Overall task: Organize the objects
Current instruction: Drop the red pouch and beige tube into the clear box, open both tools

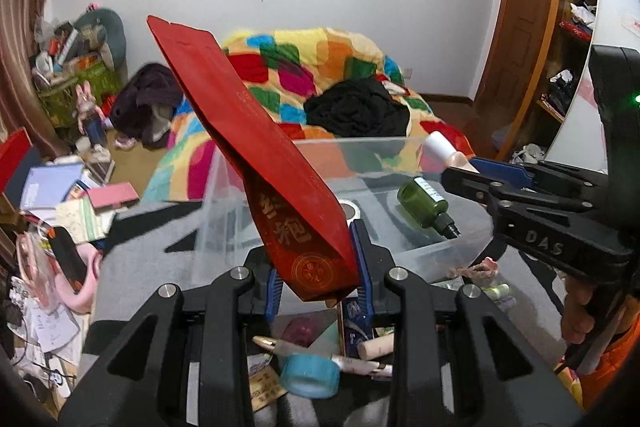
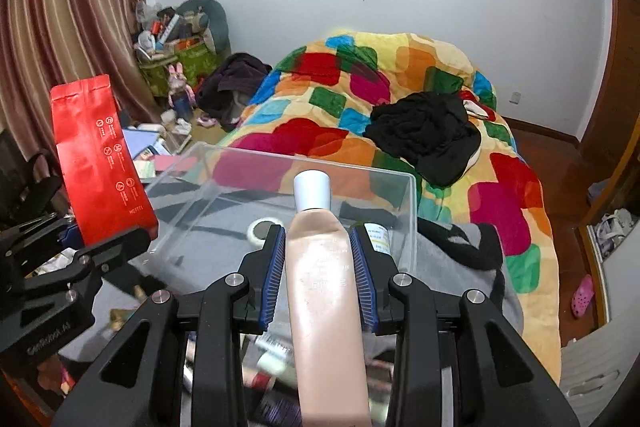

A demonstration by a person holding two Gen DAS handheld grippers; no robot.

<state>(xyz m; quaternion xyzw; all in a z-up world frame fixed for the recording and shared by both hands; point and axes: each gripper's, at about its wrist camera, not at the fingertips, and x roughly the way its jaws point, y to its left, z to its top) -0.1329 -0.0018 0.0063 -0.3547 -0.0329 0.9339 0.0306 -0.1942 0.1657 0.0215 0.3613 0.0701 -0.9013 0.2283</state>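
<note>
My left gripper (image 1: 318,269) is shut on the bottom of a long red foil pouch (image 1: 256,155) with gold print, which slants up and to the left. The same red pouch (image 2: 102,163) shows at the left of the right wrist view. My right gripper (image 2: 318,259) is shut on a beige tube (image 2: 324,283) with a white cap, cap pointing away. The tube's cap (image 1: 440,147) and my right gripper (image 1: 464,179) reach in from the right over a clear plastic bin (image 1: 280,187). The bin (image 2: 412,219) holds a green bottle (image 1: 426,201) and a tape roll (image 2: 262,229).
Loose cosmetics, a blue tape roll (image 1: 310,375) and small tubes lie on the grey cloth under the grippers. Beyond the bin is a bed with a patchwork quilt (image 2: 400,75) and black clothing (image 2: 428,135). Cluttered books and papers (image 1: 72,195) fill the left floor.
</note>
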